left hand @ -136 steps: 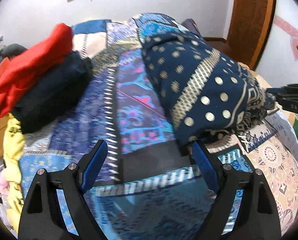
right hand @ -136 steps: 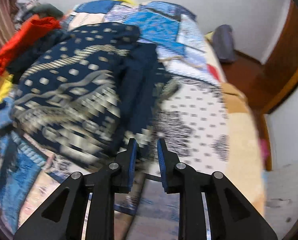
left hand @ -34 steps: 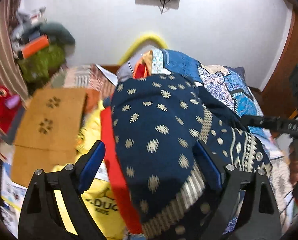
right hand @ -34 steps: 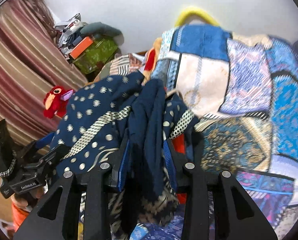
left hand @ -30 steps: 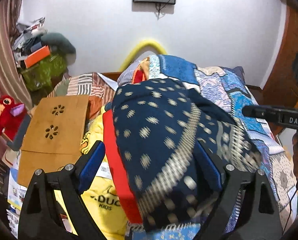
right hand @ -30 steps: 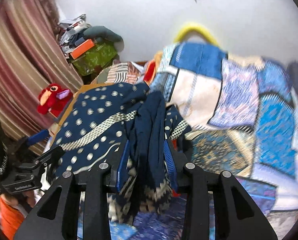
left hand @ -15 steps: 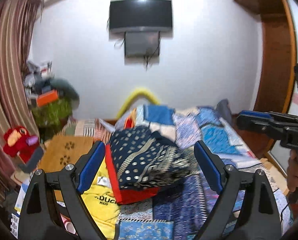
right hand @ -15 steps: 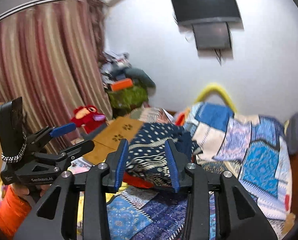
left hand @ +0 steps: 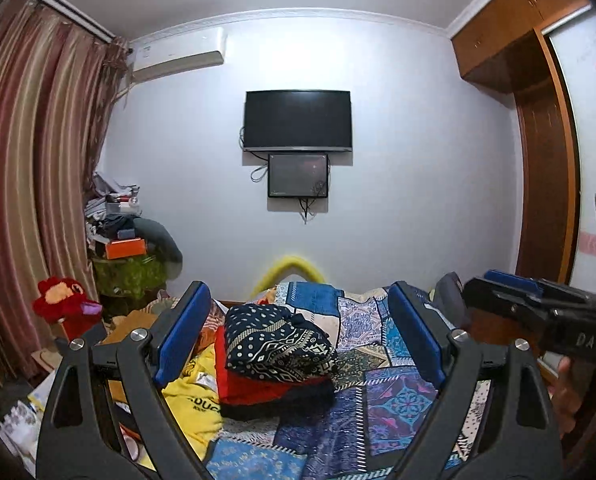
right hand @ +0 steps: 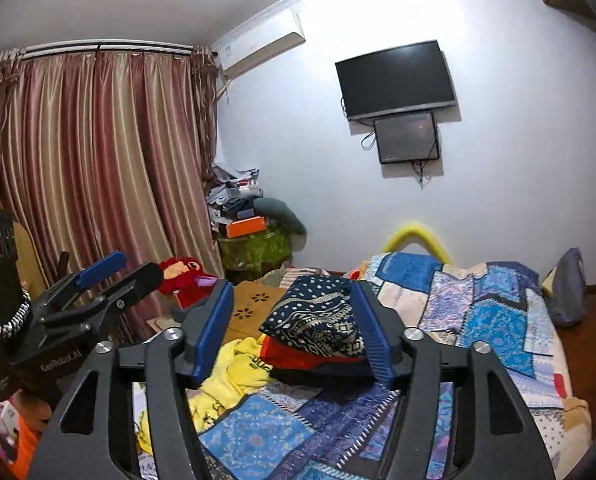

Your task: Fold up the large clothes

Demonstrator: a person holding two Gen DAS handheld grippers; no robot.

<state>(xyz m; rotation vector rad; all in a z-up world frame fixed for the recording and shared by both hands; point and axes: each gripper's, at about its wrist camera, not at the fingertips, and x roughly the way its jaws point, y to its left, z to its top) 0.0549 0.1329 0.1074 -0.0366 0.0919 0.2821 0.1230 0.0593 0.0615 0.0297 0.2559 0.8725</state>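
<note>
A folded navy garment with gold dots and patterns [left hand: 276,343] lies on top of a stack, above a folded red garment [left hand: 254,386] and a dark one, on the patchwork bedspread [left hand: 393,396]. The stack also shows in the right wrist view [right hand: 317,320]. My left gripper [left hand: 298,336] is open and empty, held high and well back from the stack. My right gripper [right hand: 294,328] is open and empty, also back from it. The right gripper shows at the right edge of the left view [left hand: 537,312], the left gripper at the left of the right view [right hand: 94,280].
A yellow garment [left hand: 192,404] lies loose left of the stack. A red plush toy [left hand: 64,304], a brown cardboard panel [right hand: 254,308] and cluttered shelves [left hand: 126,248] stand at the left by the curtain. A TV [left hand: 298,120] hangs on the far wall. A wooden wardrobe [left hand: 537,160] is at right.
The right gripper let go of the navy garment, which now rests on the stack. Both grippers rose and pulled back from the bed, so the whole room shows.
</note>
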